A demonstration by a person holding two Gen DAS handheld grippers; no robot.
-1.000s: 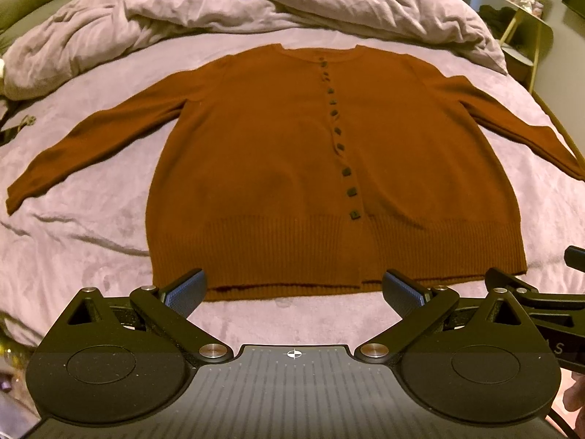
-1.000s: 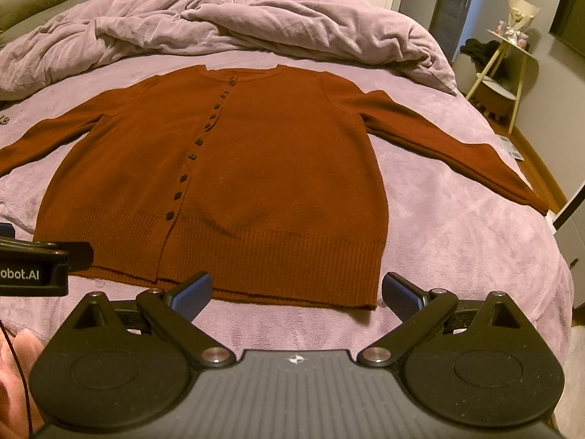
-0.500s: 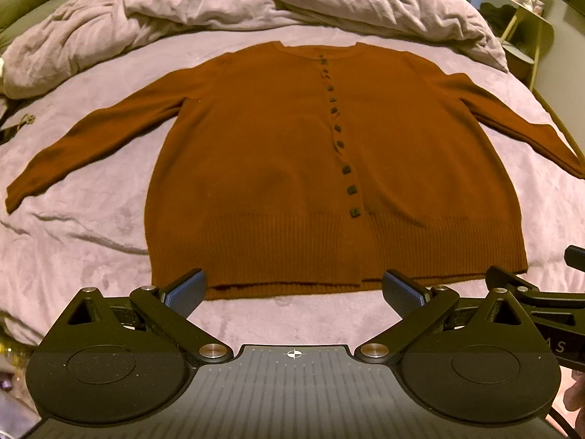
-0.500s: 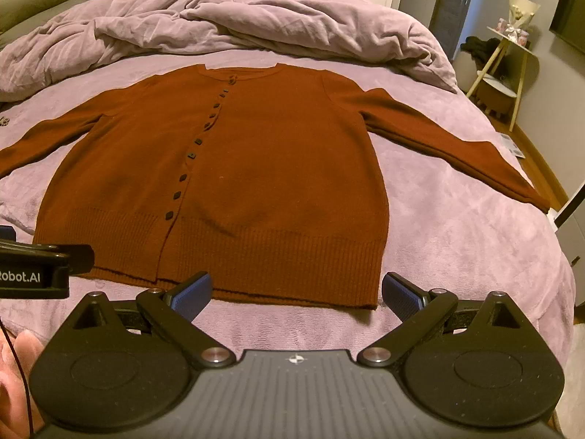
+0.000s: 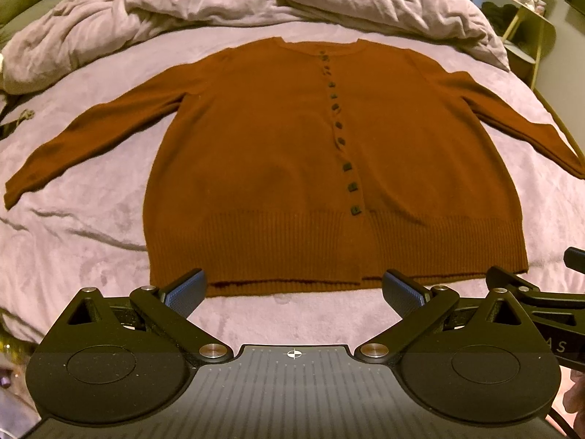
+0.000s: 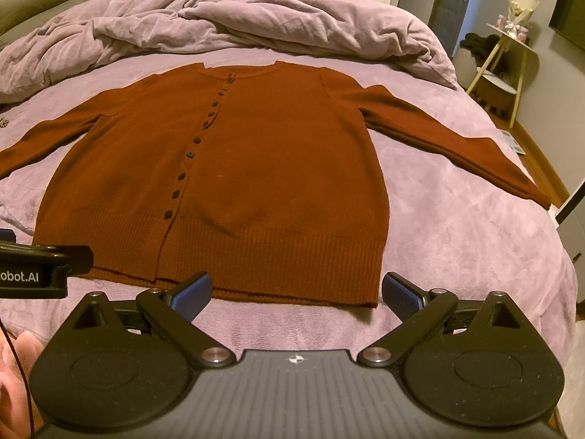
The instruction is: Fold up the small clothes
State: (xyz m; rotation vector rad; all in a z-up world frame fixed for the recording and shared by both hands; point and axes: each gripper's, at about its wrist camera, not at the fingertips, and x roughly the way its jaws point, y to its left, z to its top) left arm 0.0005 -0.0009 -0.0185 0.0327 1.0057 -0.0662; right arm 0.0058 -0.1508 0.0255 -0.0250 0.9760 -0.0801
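The bed (image 5: 91,226), under a lilac cover, stretches ahead of both tongs, its rumpled duvet (image 6: 226,22) heaped at the far end. A rust-brown cardigan (image 5: 278,153) lies flat and buttoned, sleeves spread, its hem just beyond the fingertips. Left tongs (image 5: 294,292) and right tongs (image 6: 297,292) hover released, side by side, holding nothing.

Left gripper (image 6: 33,274) body reads "obot.AI", cut off; right gripper (image 5: 548,344) shows "AS".
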